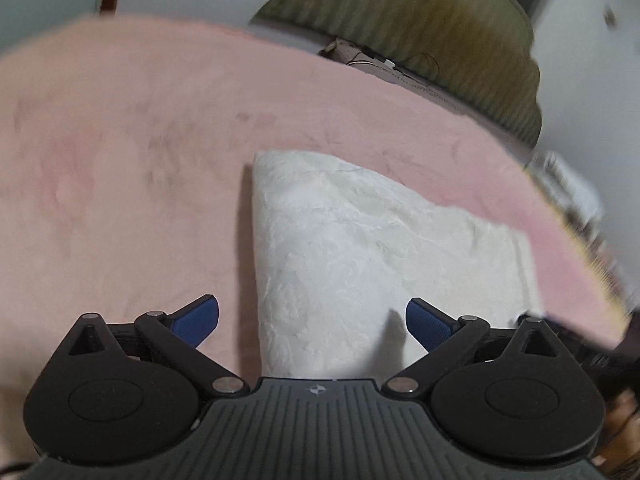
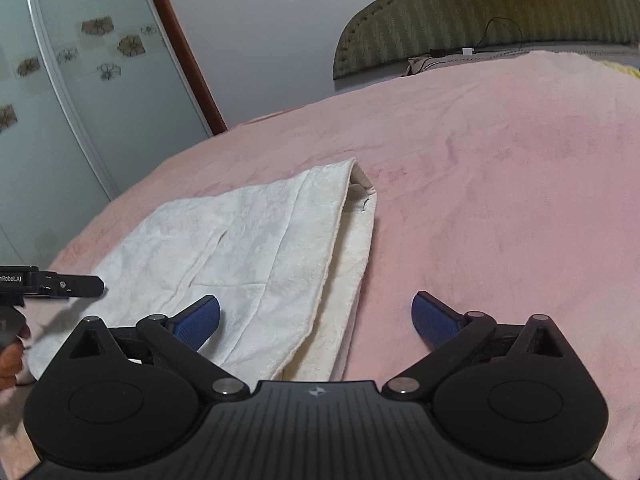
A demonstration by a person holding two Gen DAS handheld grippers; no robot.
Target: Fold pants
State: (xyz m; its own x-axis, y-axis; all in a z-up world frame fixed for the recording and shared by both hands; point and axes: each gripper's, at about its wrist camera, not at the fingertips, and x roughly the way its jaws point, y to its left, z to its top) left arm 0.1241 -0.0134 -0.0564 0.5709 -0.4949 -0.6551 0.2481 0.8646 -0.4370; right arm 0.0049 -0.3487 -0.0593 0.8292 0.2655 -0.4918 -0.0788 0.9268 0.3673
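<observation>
Hovering with jaws spread wide and nothing between them, the left gripper (image 1: 312,322) and the right gripper (image 2: 316,320) both stood released above the pants (image 2: 256,248). The white garment lay already doubled over just ahead of the jaws, one layer stacked on another, its left edge running up between the left gripper's fingers and its right edge between the right gripper's. It rested flat on the pink blanket (image 2: 500,200); farther off stood the green headboard (image 2: 500,8). The fold looked partly done, and the next move likely called for pinching the near edge to fold again.
</observation>
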